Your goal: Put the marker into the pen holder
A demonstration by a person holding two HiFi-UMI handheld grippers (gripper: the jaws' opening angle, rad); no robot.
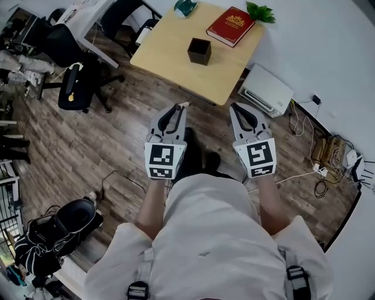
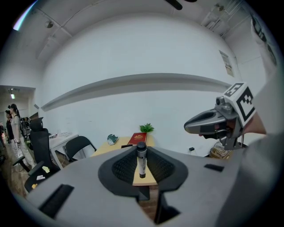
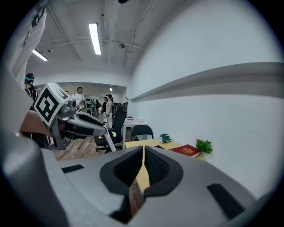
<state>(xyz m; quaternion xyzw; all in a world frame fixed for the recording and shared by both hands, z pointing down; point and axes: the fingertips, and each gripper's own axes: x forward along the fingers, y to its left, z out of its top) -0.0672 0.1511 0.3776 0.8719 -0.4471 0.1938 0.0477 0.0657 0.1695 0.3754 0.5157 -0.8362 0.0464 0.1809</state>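
Note:
A black square pen holder (image 1: 199,51) stands in the middle of a light wooden table (image 1: 170,64), far ahead of both grippers. My left gripper (image 1: 174,111) is shut on a marker (image 2: 141,160), a grey-and-white pen with a dark cap. The marker stands upright between the jaws, and its tip (image 1: 184,105) pokes out in the head view. My right gripper (image 1: 241,111) is held beside the left one, a short way to its right. Its jaws are closed together with nothing between them (image 3: 143,166). Both grippers hover over the wooden floor, short of the table's near edge.
A red book (image 1: 231,26), a small green plant (image 1: 261,12) and a teal object (image 1: 186,7) lie at the table's far end. Black office chairs (image 1: 79,85) stand at the left. A white appliance (image 1: 266,89) and cables (image 1: 319,158) sit along the right wall. People stand far off.

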